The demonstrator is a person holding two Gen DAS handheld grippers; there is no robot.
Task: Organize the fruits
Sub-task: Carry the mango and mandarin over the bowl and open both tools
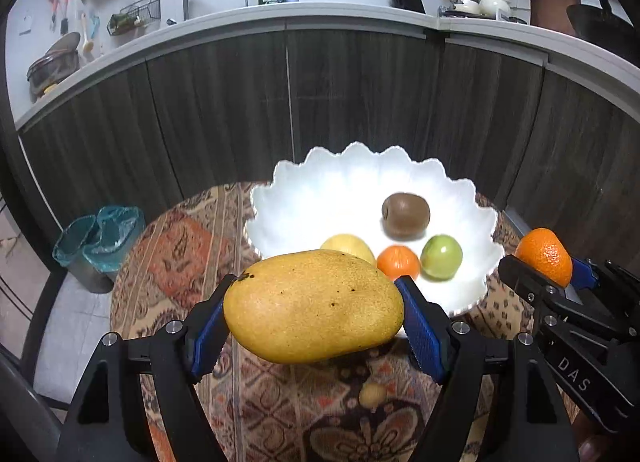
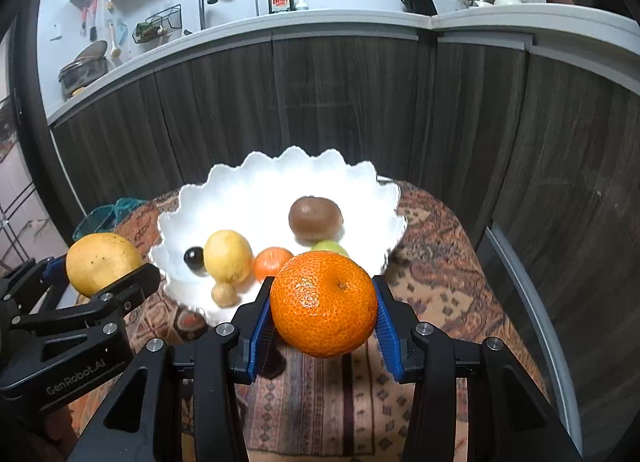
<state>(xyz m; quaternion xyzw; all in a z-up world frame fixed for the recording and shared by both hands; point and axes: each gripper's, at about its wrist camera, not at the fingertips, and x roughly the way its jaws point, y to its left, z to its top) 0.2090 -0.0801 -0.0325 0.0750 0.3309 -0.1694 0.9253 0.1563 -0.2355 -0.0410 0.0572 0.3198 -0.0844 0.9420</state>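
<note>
You hold two black grippers with blue ribbed pads. Your left gripper (image 1: 314, 312) is clamped on one large yellow mango (image 1: 313, 308), lifted clear of the patterned tablecloth (image 1: 180, 246); your right gripper (image 2: 323, 312) grips one big orange mandarin (image 2: 323, 304) between its pads.

Ahead of both tools sits one white scalloped bowl (image 2: 280, 173). It holds one brown kiwi (image 2: 315, 219), one green apple (image 1: 441, 256), one small orange tangerine (image 1: 398, 262) and one yellow lemon (image 2: 228, 256).

Only the right wrist view shows a dark round fruit (image 2: 194, 258) and a small tan fruit (image 2: 224, 294) near the bowl's front rim; whether the tan one lies inside is unclear.
</note>
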